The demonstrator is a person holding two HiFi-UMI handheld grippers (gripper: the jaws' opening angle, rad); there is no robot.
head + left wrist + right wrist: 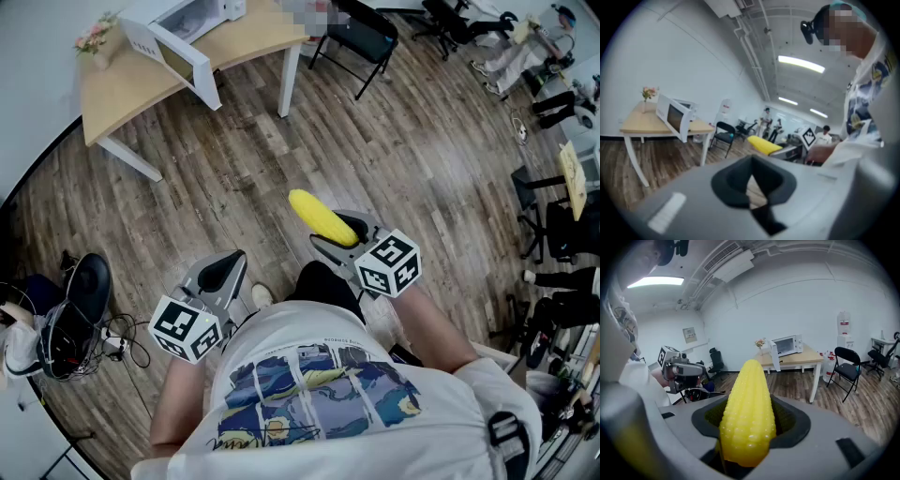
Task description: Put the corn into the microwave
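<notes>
One corn (322, 217): a yellow cob in mid-air over the wooden floor (403, 159), well apart from the appliance. Its thick end sits in the jaws and its tapered tip points toward eleven o'clock in the head view, probably so the narrow end goes into the cavity first.
Right hand-held gripper (342, 239): clamped on the corn. The jaws stand wide because the cob is thick, and the dark pads cradle its lower half. It tilts a little downward in front of the person's body.
Left hand-held gripper (222, 274): at eight o'clock from the corn, jaws together with nothing between them. It seems held back, free for the door if needed.
Microwave (183, 33): white, far off at eleven o'clock from the corn. Its door (178, 58) hangs open toward the room, so the cavity looks ready to receive the cob.
Surface (122, 89): a light wooden top on white legs carries the microwave. A small vase of flowers (94, 37) stands at its nine o'clock end.
Chair (361, 37): a black folding chair at one o'clock from the corn, beside the surface and out of the direct path.
Step in hand: by my reading, carrying, with the whole stretch of floor yet to cross.
Next move: likely needs the cob brought level with the opening and clear of the door edge.
</notes>
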